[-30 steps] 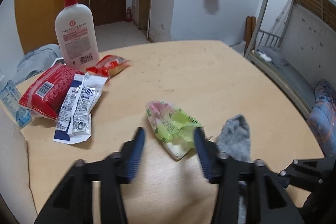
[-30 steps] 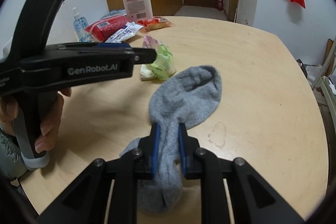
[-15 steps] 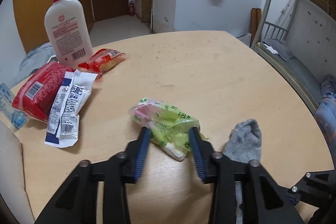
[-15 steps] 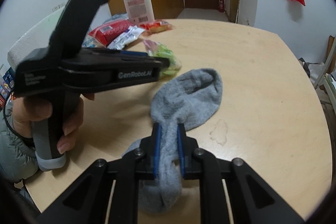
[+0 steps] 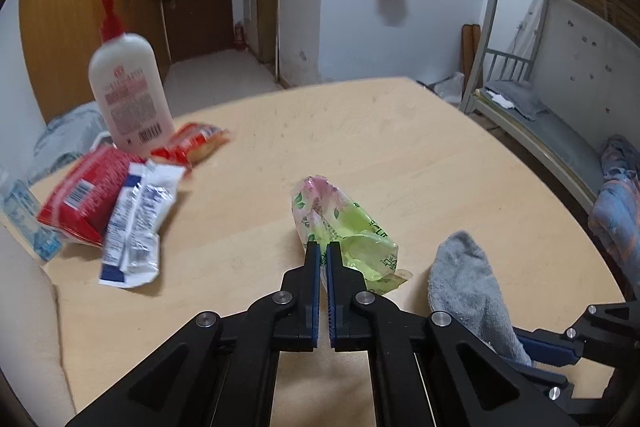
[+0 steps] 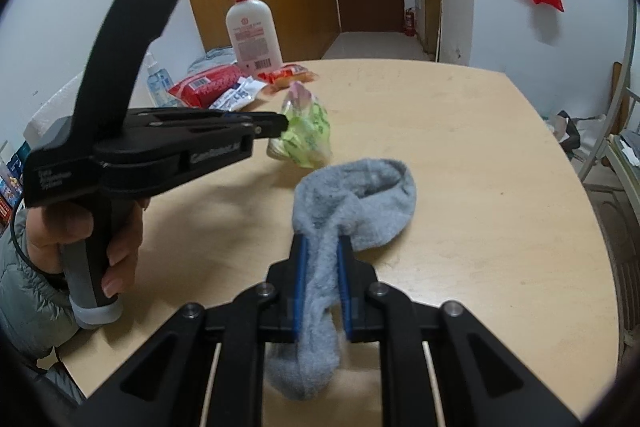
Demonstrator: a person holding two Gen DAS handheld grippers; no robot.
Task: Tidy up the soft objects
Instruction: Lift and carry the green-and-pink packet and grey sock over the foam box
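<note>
A crumpled green and pink plastic packet (image 5: 348, 223) lies mid-table. My left gripper (image 5: 323, 253) has its blue pads pinched together on the packet's near edge; the right wrist view shows that gripper's tip (image 6: 282, 125) against the packet (image 6: 306, 135), with a hand around the handle. A grey sock (image 6: 360, 195) lies to the right of the packet. My right gripper (image 6: 322, 251) is shut on the sock's narrow middle, and the sock's end hangs below the jaws. The left wrist view has the sock (image 5: 464, 279) at lower right.
On the wooden table (image 5: 400, 147), at far left, stand a white pump bottle (image 5: 128, 95), a red packet (image 5: 80, 195), white and blue sachets (image 5: 136, 223), an orange snack bag (image 5: 192, 143) and a small clear bottle (image 5: 24, 219). A metal bunk bed (image 5: 520, 107) stands past the right edge.
The left jaws stood wide around the green packet and have closed onto its near edge. The right gripper has kept its hold on the sock and risen slightly.
</note>
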